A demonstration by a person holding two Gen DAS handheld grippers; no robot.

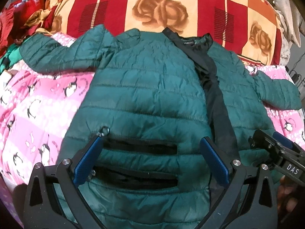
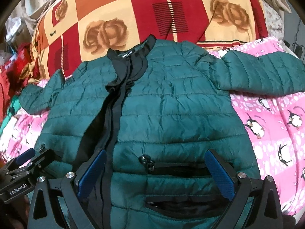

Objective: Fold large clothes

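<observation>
Lay spread flat, front up, on a pink penguin-print blanket (image 1: 38, 103): green quilted jacket (image 1: 144, 87), collar toward a red-and-orange rose-patterned blanket (image 1: 162, 9), sleeves out to both sides, black front placket (image 1: 213, 87) running down the middle. Hovered over the lower left panel, fingers spread wide with nothing between them: left gripper (image 1: 150, 158), framing two black pocket openings (image 1: 141, 147). Hung likewise over the lower right panel, wide apart and empty: right gripper (image 2: 155, 173), a zipper pull (image 2: 146, 162) between its blue pads (image 2: 221, 173). Showed at each view's edge: the other gripper
</observation>
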